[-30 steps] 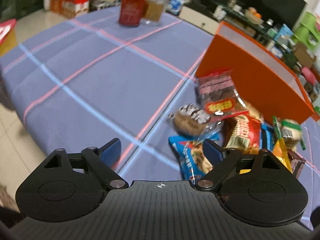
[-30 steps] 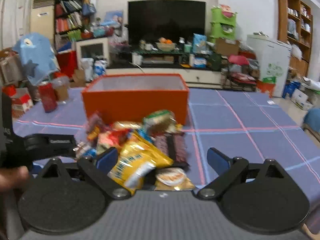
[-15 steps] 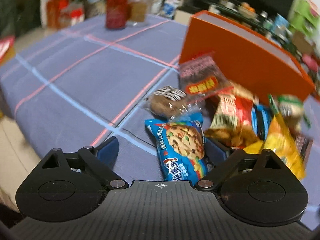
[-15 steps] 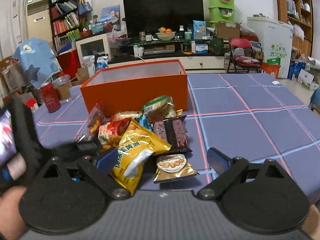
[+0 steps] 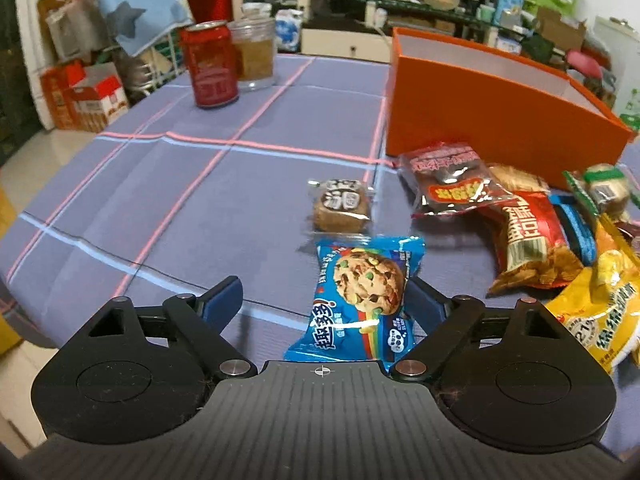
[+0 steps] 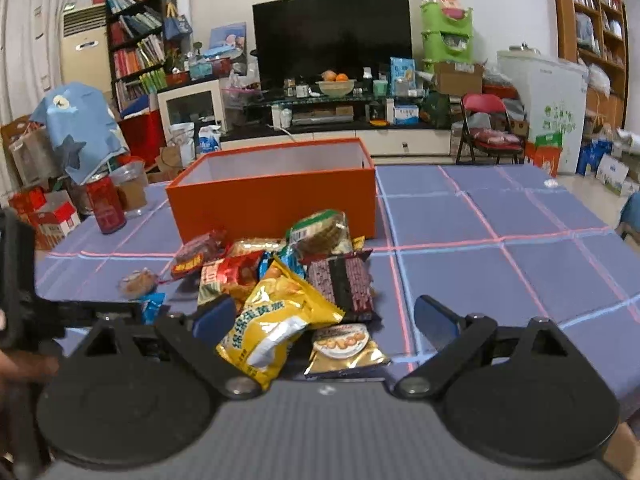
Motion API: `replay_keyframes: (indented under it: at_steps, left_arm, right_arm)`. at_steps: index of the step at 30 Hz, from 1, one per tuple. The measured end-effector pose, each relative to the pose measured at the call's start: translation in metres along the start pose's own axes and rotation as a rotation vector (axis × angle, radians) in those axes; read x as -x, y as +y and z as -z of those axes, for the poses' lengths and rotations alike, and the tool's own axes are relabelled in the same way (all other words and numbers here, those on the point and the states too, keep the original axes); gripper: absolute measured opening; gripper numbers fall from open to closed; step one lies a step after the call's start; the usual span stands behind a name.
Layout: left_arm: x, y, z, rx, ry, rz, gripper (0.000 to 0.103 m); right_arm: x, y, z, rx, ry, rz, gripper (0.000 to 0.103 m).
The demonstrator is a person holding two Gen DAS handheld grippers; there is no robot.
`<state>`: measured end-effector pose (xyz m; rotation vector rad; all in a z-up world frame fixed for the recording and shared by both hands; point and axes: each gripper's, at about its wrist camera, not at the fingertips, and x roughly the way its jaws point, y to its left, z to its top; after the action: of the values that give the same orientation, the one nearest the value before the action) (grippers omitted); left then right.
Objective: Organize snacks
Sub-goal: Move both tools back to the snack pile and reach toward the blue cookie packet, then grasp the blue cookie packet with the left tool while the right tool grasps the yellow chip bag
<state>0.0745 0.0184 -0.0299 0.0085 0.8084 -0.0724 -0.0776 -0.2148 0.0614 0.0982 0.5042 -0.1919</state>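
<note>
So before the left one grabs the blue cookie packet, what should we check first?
1. Blue cookie packet sits between the fingers of the left hand-held gripper: ok.
2. Jaws wide enough: ok. They have just been closing a bit, but a gap shows on the left side; the pads do not squeeze the packet yet.
3. Packet lies apart from the round cake and the snack pile: ok.
4. Orange box is open on top with room inside: ok.
5. Right hand-held gripper is open and holds nothing, hanging over the yellow bag: ok.
6. Way to the box is free: cannot tell.
</note>
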Motion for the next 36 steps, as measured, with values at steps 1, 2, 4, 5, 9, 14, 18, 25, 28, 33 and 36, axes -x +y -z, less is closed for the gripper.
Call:
replay_keyframes:
  at_steps: [1, 2, 4, 5, 9, 14, 18, 25, 28, 33, 36]
  left_arm:
    - [0.001, 0.003, 0.001, 0.0, -0.006, 0.012, 0.068]
    - [0.001, 0.004, 0.002, 0.002, -0.012, 0.026, 0.069]
    - [-0.002, 0.007, 0.001, 0.006, -0.002, 0.045, 0.069]
    - [-0.003, 0.007, 0.001, 0.01, 0.007, 0.06, 0.069]
    - [-0.002, 0.005, 0.0, -0.03, -0.01, 0.096, 0.068]
    - [-0.005, 0.013, -0.004, 0.001, 0.0, 0.124, 0.068]
    - [-0.005, 0.012, -0.003, 0.008, 0.009, 0.141, 0.068]
    - [-0.011, -0.002, 0.003, -0.041, 0.027, 0.17, 0.065]
    - [-0.014, -0.003, 0.004, -0.037, 0.028, 0.166, 0.064]
    - [-0.017, -0.009, 0.003, -0.045, 0.022, 0.158, 0.064]
    - [-0.018, -0.013, 0.005, -0.078, 0.019, 0.149, 0.064]
  right_arm:
    - [0.0, -0.001, -0.006, 0.033, -0.023, 0.007, 0.095]
    - [0.0, -0.004, -0.012, 0.044, -0.049, 0.023, 0.095]
    - [-0.002, -0.013, -0.025, 0.031, -0.099, 0.046, 0.095]
    - [-0.006, -0.017, -0.029, 0.029, -0.114, 0.044, 0.095]
    - [-0.038, -0.025, -0.034, 0.024, -0.06, 0.045, 0.087]
    - [-0.063, -0.025, -0.029, 0.006, 0.021, 0.0, 0.075]
    - [-0.063, -0.019, -0.032, 0.06, -0.05, -0.008, 0.083]
    - [-0.087, -0.019, -0.036, 0.052, -0.003, -0.033, 0.065]
    - [-0.091, -0.021, -0.028, 0.054, -0.007, -0.024, 0.065]
    - [-0.094, -0.024, -0.022, 0.053, 0.031, -0.015, 0.066]
    - [-0.084, -0.024, -0.025, -0.048, 0.049, -0.064, 0.066]
